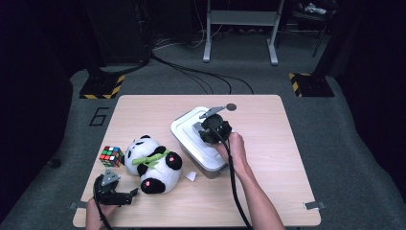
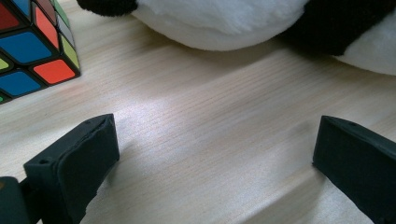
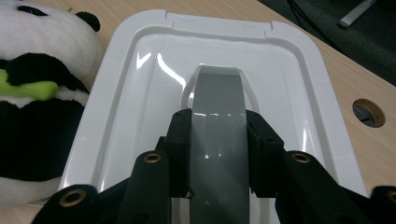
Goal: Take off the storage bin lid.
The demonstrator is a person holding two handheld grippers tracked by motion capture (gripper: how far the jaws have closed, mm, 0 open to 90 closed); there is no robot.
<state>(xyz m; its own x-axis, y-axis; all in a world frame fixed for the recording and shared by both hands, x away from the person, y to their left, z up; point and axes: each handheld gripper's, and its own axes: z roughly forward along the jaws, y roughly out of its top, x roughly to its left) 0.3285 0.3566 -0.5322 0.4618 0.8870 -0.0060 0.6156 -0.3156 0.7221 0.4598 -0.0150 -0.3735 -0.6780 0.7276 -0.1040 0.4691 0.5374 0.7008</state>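
A clear storage box with a white lid (image 1: 187, 130) stands mid-table. My right gripper (image 1: 211, 128) sits on top of it, shut on the lid's grey handle (image 3: 218, 93); both jaws press the strap's sides in the right gripper view, where the gripper (image 3: 218, 142) is centred over the lid (image 3: 140, 70). A panda plush (image 1: 153, 165) lies left of the box. A Rubik's cube (image 1: 111, 156) sits beside its head. Near the front left edge my left gripper (image 1: 130, 195) is open, low over bare wood, and aimed at the panda. In the left gripper view nothing lies between the gripper's (image 2: 215, 154) jaws.
A small white scrap (image 1: 191, 176) lies between the panda and the box. A round cable hole (image 1: 231, 107) is in the tabletop behind the box. The cube (image 2: 32, 46) and panda (image 2: 243, 23) lie just ahead of the left jaws. Cables cross the floor beyond the table.
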